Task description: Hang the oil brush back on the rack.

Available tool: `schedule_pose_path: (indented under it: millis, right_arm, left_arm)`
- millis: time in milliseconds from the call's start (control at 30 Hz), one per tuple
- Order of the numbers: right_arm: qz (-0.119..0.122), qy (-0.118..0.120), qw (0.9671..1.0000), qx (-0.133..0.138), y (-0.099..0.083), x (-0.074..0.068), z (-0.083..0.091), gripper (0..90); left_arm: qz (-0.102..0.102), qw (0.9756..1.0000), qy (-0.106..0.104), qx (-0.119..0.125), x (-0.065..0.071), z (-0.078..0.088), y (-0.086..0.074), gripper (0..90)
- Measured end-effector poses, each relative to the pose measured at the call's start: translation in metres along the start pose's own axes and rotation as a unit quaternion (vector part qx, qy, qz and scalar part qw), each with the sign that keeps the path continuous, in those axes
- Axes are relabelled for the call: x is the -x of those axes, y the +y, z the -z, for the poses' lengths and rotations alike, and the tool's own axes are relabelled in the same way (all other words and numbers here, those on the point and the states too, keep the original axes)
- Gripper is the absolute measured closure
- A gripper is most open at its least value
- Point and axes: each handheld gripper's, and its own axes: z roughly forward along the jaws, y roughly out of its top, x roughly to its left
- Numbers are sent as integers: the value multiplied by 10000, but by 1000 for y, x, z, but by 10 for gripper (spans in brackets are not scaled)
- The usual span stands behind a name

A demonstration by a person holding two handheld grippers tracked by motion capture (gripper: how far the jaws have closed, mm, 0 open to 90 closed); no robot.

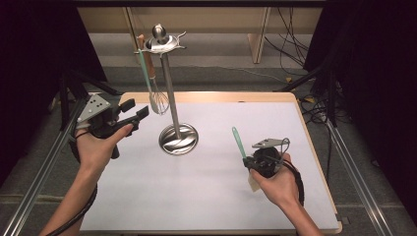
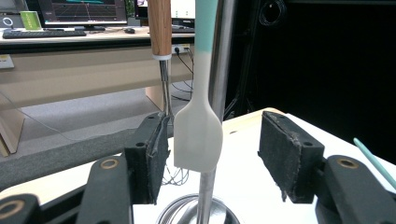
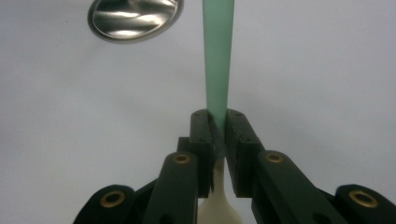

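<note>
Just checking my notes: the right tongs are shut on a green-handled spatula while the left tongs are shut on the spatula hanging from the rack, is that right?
Not quite. The left tongs stand open around the hanging spatula, pads clear of it, as the left gripper view shows. The right tongs are indeed shut on a green-handled spatula.

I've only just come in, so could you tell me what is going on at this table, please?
A person works with two tools at a white table. The right hand-held gripper is shut on the green handle of a spatula, held off the table. The left hand-held gripper is open, with the white blade of a second spatula between its jaws, untouched. That spatula hangs from a metal utensil stand beside a whisk.
</note>
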Motion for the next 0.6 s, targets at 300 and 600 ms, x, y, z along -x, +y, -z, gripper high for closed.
schedule_pose_path:
  millis: [300,600]
  right_arm:
    - [111,41,9976,677,6,-4,4,828]
    - [-49,144,9944,1050,11,-10,10,828]
  left_arm:
    - [-41,10000,-32,-24,4,-1,-1,415]
    - [-81,9999,-94,-52,10,-4,-3,415]
